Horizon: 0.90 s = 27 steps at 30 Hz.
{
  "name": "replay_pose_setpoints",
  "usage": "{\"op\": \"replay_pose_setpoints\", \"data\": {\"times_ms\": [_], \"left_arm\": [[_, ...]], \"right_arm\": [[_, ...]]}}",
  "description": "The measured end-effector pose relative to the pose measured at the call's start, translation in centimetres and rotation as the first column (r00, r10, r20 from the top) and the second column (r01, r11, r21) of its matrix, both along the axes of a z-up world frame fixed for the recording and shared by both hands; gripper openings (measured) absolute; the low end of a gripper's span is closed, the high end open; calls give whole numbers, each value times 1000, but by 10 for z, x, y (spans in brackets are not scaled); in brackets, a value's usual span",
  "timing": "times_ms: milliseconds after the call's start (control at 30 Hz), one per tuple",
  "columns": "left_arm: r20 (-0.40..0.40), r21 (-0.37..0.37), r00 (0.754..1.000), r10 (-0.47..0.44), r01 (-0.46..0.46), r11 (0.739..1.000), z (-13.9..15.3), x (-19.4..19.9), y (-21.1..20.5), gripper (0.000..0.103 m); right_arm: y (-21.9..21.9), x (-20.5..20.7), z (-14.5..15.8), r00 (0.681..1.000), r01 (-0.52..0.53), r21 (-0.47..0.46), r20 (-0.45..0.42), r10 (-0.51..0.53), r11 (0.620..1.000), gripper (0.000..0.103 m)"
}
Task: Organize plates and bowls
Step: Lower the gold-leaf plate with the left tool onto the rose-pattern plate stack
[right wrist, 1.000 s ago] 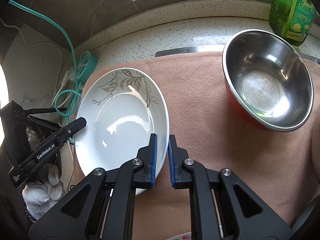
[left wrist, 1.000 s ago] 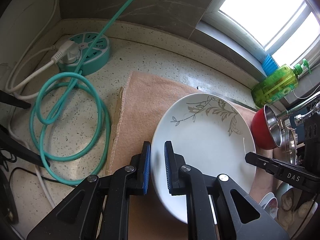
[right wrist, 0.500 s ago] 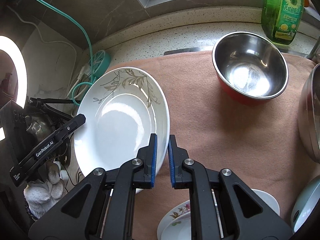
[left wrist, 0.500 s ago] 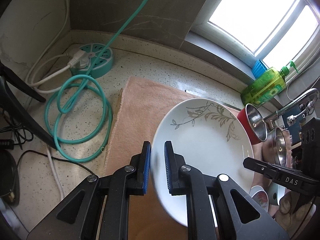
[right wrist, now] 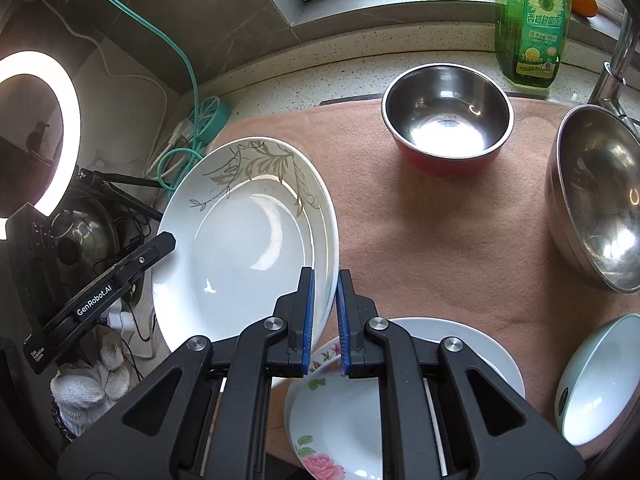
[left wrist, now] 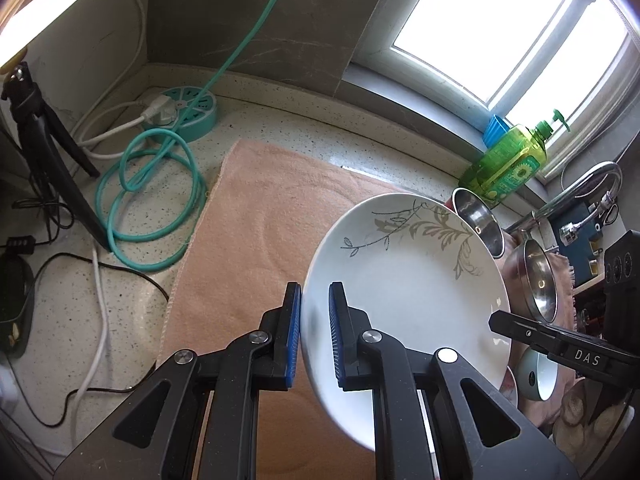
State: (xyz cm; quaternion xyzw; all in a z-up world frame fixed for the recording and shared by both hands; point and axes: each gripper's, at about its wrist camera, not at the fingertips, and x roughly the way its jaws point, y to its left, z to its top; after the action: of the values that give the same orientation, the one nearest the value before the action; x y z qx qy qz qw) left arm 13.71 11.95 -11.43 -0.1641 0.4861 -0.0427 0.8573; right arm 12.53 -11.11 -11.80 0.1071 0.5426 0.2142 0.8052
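A white plate with a grey leaf pattern (left wrist: 412, 280) (right wrist: 248, 248) is held in the air above the pink cloth (left wrist: 260, 232). My left gripper (left wrist: 315, 316) is shut on its left rim. My right gripper (right wrist: 324, 300) is shut on its right rim. Below my right gripper lie a flowered plate (right wrist: 340, 420) on a plain white plate (right wrist: 480, 352). A red steel bowl (right wrist: 446, 116), a large steel bowl (right wrist: 596, 200) and a pale blue bowl (right wrist: 596, 380) stand on the cloth (right wrist: 420, 240).
A green soap bottle (right wrist: 530, 20) and a tap (right wrist: 618, 60) stand at the back right. A teal power strip (left wrist: 188, 110) with coiled cable (left wrist: 148, 188) lies left of the cloth. A ring light (right wrist: 36, 132) and tripod stand at the far left.
Both grippers have lifted the leaf plate up off the cloth and drawn it back. The flowered plate, white plate and blue bowl have come into the right wrist view.
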Motion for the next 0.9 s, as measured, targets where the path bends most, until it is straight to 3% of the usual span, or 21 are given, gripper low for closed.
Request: {"op": "replay_pose_setpoints", "data": {"times_ms": [900], "left_arm": [[-26, -12, 999, 24, -24, 1000, -9, -77, -103, 12]], "right_arm": [[-115, -65, -19, 995, -76, -29, -59, 74, 997, 11]]}}
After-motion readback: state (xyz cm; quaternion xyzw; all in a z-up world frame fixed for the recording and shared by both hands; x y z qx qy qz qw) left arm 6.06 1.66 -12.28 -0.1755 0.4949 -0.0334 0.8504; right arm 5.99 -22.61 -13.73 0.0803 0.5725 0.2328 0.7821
